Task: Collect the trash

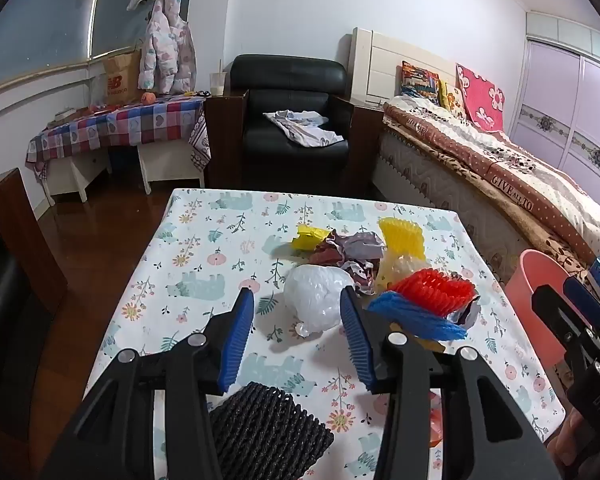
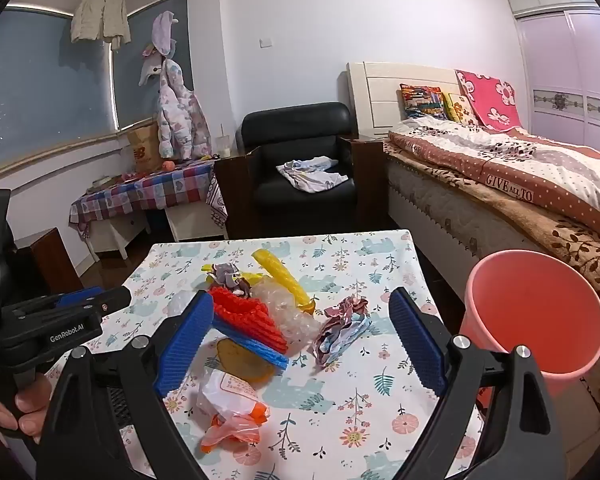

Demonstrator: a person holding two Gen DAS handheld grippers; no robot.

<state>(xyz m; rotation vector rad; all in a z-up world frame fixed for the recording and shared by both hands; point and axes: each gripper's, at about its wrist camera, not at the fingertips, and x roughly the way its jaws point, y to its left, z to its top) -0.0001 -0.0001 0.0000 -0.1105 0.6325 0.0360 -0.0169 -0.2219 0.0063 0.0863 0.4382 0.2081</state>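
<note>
Black foam mesh sleeve [image 1: 268, 426] sits nearest the left wrist camera, on the floral elephant-print tablecloth [image 1: 204, 264], below and between the blue pads. Left gripper [image 1: 298, 300] jaws spread wide, holding nothing; white crumpled plastic bag [image 1: 318, 300] lies on the cloth between the fingertips, closer to the right pad, contact unclear.

Right gripper [image 2: 300, 308] also released, empty. Between its jaws: red foam net sleeve [image 2: 246, 316] stacked on a blue foam net sleeve [image 2: 256, 346], long axes running from near the left pad toward lower right; clear bubble wrap [image 2: 288, 308] just beside them; crumpled maroon-and-white paper wad [image 2: 342, 326] nearer the right pad, apart from it. Yellow foam net strip [image 2: 284, 276] lies farther out, long axis diagonal, far-left to near-right. Orange-and-clear plastic wrapper [image 2: 232, 412] with red print, unreadable, lies nearest the right wrist camera.

Pink plastic bin [image 2: 536, 316] stands off the table's right edge, mouth tilted toward camera.

Readable text: "GenRobot.AI" on the left gripper body in the right wrist view; "GIVE ALL TO" on the bedspread [image 2: 508, 188]; New Balance logo on the brown paper bag [image 1: 120, 80].
</note>
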